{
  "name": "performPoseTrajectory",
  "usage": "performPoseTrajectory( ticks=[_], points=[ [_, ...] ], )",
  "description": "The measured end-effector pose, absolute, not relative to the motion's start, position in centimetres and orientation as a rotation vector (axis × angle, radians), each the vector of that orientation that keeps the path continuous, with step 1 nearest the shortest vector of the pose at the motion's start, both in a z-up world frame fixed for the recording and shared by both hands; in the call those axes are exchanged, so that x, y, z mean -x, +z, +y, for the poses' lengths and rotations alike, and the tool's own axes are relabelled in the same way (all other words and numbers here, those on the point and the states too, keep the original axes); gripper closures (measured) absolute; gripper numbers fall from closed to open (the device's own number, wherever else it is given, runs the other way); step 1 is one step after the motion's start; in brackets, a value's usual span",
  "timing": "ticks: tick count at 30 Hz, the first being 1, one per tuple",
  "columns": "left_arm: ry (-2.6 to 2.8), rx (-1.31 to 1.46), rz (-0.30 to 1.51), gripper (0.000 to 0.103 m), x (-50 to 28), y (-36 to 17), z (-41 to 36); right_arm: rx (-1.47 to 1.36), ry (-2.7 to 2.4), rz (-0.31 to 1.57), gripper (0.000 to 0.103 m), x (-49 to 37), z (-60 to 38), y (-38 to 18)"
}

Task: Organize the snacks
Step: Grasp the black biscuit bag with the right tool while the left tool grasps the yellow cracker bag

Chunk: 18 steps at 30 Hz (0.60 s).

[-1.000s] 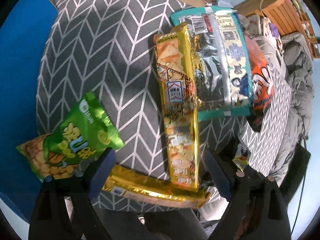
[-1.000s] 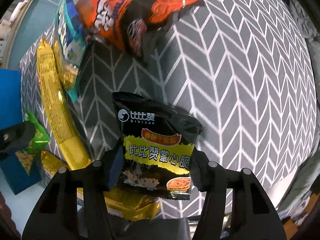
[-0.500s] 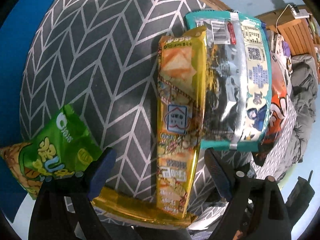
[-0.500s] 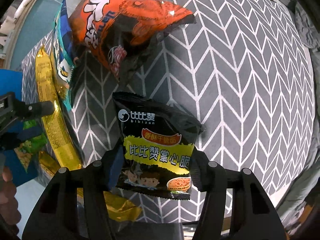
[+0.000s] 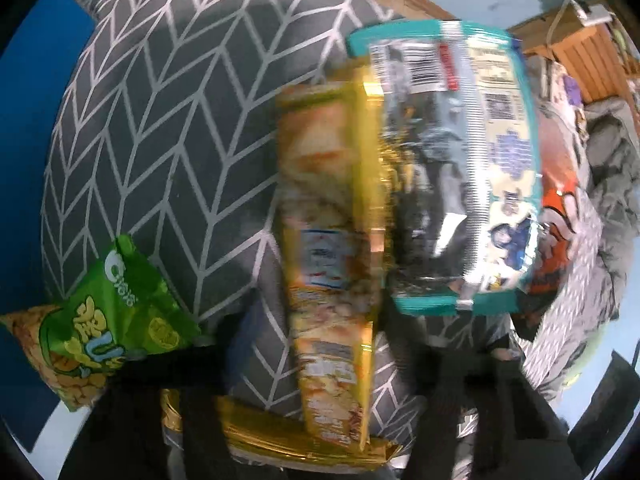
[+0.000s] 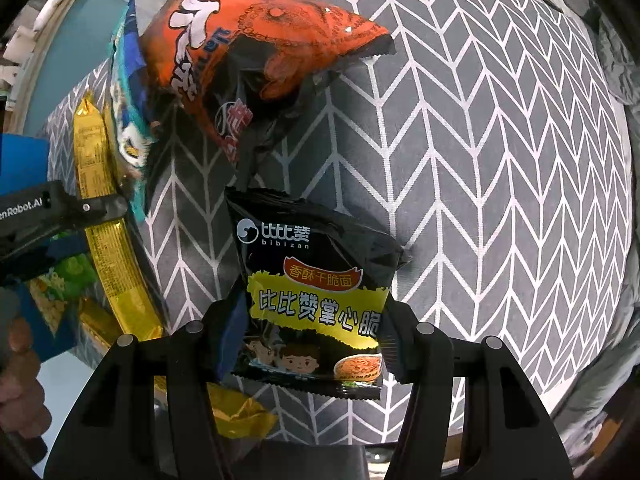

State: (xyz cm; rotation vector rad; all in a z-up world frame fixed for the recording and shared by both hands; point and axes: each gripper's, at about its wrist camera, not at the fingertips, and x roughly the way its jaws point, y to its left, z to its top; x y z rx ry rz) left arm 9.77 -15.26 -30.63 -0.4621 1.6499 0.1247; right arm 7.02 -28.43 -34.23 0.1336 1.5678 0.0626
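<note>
My right gripper [image 6: 308, 340] is shut on a black snack bag [image 6: 316, 300] and holds it above the grey herringbone cushion [image 6: 480, 160]. An orange bag [image 6: 256, 48] lies beyond it, beside a teal bag [image 6: 128, 92] and a long yellow pack [image 6: 100, 200]. In the blurred left wrist view my left gripper [image 5: 320, 376] is open around the lower end of the long yellow pack [image 5: 328, 260]. The teal bag [image 5: 460, 160] lies to its right, a green bag [image 5: 100, 320] at the left edge, a gold pack [image 5: 300, 444] at the bottom.
A blue surface [image 5: 28, 120] lies left of the cushion [image 5: 160, 140]. Grey bedding [image 5: 608, 168] and wooden furniture [image 5: 580, 60] are at the right. The cushion's right half in the right wrist view holds no packs.
My left gripper has swung quickly, blurring its view, and its fingers reach further forward beside the yellow pack. My right gripper has carried the black bag closer to the orange bag.
</note>
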Motion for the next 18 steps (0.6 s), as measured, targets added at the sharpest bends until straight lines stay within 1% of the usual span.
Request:
performPoseTrajectory(
  ticks=[2, 6, 18],
  points=[
    [0.109, 0.459, 1.671, 0.064, -9.7, -30.7, -15.2, -0.128, 0.071, 1.562, 0.046, -6.2, -27.5, -33.8],
    [0.089, 0.478, 1.662, 0.07, -9.4, -30.5, -14.9, -0.087, 0.091, 1.541, 0.046, -5.4, -26.7, -32.3],
    [0.021, 0.492, 1.584, 0.071, -8.7, -27.2, -13.6, -0.016, 0.114, 1.477, 0.046, -4.6, -25.6, -29.0]
  ],
)
